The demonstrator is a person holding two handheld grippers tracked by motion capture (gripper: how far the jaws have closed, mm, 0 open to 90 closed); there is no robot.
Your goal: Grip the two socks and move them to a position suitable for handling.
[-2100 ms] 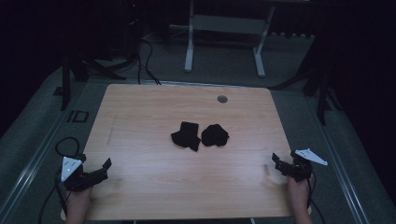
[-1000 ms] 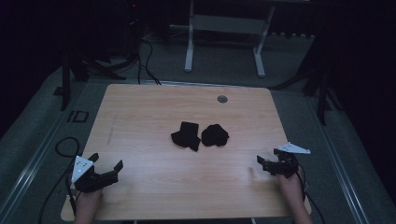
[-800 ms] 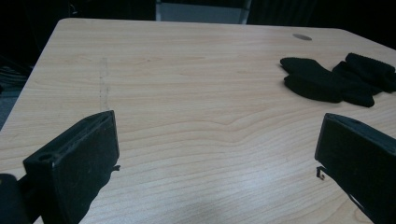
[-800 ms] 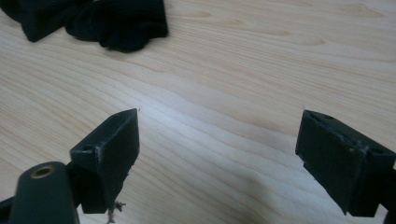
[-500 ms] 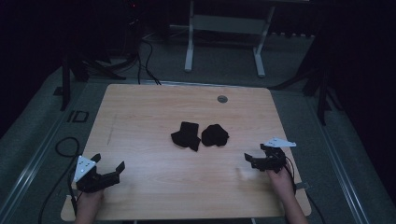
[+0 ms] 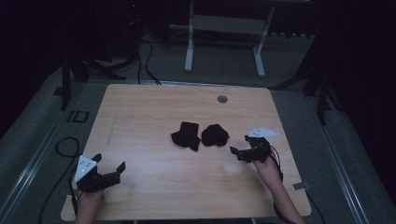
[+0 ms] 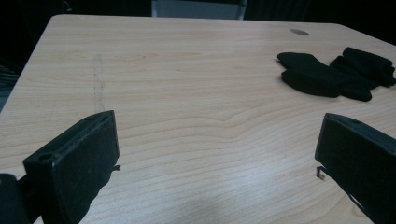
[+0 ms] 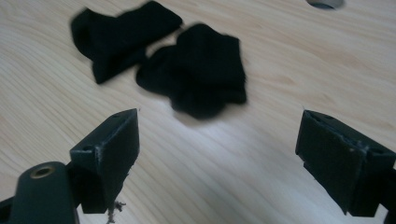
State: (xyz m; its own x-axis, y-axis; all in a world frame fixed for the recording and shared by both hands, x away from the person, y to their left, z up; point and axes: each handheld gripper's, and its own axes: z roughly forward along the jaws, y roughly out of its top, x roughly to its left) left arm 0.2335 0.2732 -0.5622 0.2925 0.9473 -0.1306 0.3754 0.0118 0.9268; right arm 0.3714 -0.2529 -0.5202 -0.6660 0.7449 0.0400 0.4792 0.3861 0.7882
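Two black cloth pieces lie side by side mid-table: the left piece and the crumpled right piece. My right gripper is open, low over the wood just right of the right piece, with that piece straight ahead of its jaws and nothing between them. At the table's near left my left gripper is also open and empty, aimed across bare wood, with the cloths far off to its right.
The wooden table has a round grommet hole near its far edge. Cables trail on the floor at left. A metal stand sits behind the table, which has dark surroundings.
My right gripper has moved left and forward from the table's right edge toward the right cloth piece. The left gripper has shifted slightly inward. Both cloth pieces stay put.
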